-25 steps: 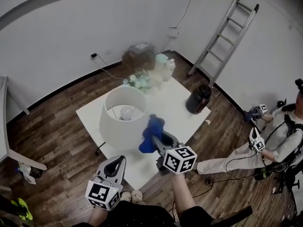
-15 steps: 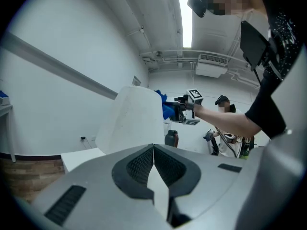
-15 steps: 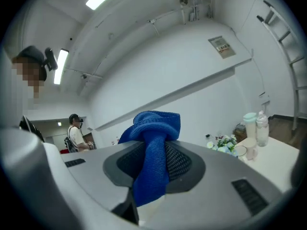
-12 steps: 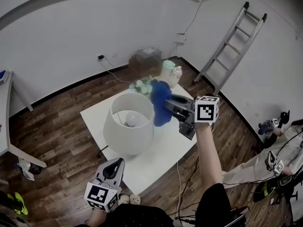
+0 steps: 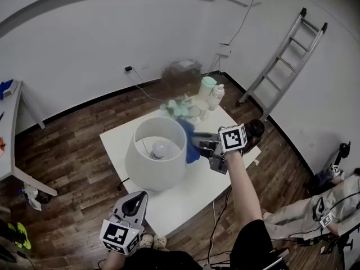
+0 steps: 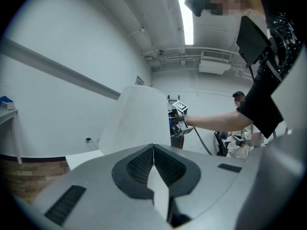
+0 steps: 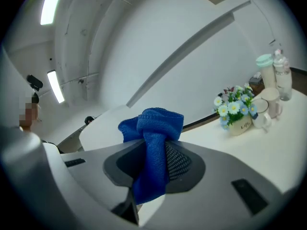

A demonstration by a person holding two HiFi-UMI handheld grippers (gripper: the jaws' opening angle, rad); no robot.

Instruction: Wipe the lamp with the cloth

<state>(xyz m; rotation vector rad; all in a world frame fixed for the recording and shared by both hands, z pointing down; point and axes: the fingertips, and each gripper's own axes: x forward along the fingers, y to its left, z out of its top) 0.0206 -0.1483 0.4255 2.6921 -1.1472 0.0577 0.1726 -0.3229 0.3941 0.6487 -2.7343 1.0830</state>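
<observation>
Lamp (image 5: 153,165): wipe in hand | right gripper (image 7: 152,163): clamped on cloth (image 7: 154,128), at lamp's rim | left gripper (image 6: 153,163): closed, empty | advice: press lightly, follow rim

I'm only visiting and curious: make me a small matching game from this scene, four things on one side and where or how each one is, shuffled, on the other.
Things:
1. blue cloth
2. ladder
3. left gripper
4. flowers

Place or state:
A. leaning against the wall
B. jaws together, nothing between them
C. in a small pot on the white table
D. pinched in the right gripper, at the lampshade rim

Pairs: 1-D, 2-A, 3-B, 4-C
</observation>
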